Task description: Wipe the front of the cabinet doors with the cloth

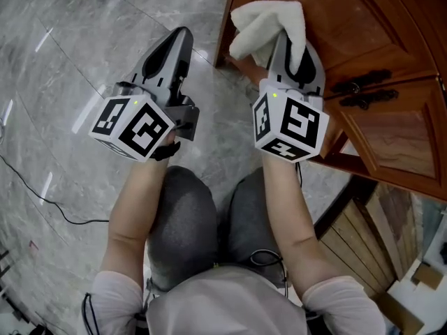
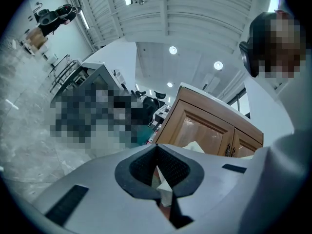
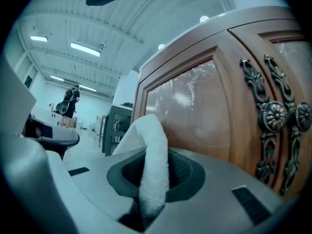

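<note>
My right gripper (image 1: 285, 39) is shut on a white terry cloth (image 1: 269, 18), which bunches up over its tips against the lower left corner of the brown wooden cabinet door (image 1: 328, 26). In the right gripper view the cloth (image 3: 152, 150) rises out of the closed jaws of that gripper (image 3: 153, 182), just in front of the door's glossy panel (image 3: 195, 101). Ornate dark metal handles (image 3: 275, 116) sit where the two doors meet (image 1: 360, 89). My left gripper (image 1: 181, 39) hangs over the floor left of the cabinet, shut and holding nothing (image 2: 158, 177).
Grey marble floor (image 1: 70, 47) lies to the left, with a thin black cable (image 1: 42, 197) across it. Wooden planks (image 1: 363, 243) lean at the lower right. The person's knees (image 1: 209, 215) are below the grippers. A grey metal stand (image 2: 92, 79) stands farther back.
</note>
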{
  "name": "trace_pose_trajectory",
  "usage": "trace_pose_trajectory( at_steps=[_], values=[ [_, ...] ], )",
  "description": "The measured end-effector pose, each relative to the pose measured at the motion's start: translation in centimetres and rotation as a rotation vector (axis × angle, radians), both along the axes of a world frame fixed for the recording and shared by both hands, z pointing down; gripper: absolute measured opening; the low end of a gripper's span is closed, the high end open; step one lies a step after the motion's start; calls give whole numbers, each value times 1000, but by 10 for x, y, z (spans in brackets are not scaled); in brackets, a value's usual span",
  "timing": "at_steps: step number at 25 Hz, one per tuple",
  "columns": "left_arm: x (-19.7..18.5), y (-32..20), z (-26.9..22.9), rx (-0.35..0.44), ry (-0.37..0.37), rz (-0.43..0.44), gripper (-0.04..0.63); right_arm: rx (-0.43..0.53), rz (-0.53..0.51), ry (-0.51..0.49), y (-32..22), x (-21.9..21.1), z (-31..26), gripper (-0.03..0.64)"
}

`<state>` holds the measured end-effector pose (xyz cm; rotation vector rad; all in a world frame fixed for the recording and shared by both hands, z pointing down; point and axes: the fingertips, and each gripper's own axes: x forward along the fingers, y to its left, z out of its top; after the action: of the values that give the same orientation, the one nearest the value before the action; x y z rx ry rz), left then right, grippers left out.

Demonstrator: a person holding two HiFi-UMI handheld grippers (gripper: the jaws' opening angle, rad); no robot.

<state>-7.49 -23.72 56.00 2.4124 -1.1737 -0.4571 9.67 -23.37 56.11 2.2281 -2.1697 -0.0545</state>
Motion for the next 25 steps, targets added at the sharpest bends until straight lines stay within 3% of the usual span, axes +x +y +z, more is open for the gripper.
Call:
trace_pose_trajectory(
  at_steps=[25],
  values=[
    [24,6,8,-10,-22,26,17,-33,55,13,72,65,15,81]
  ],
)
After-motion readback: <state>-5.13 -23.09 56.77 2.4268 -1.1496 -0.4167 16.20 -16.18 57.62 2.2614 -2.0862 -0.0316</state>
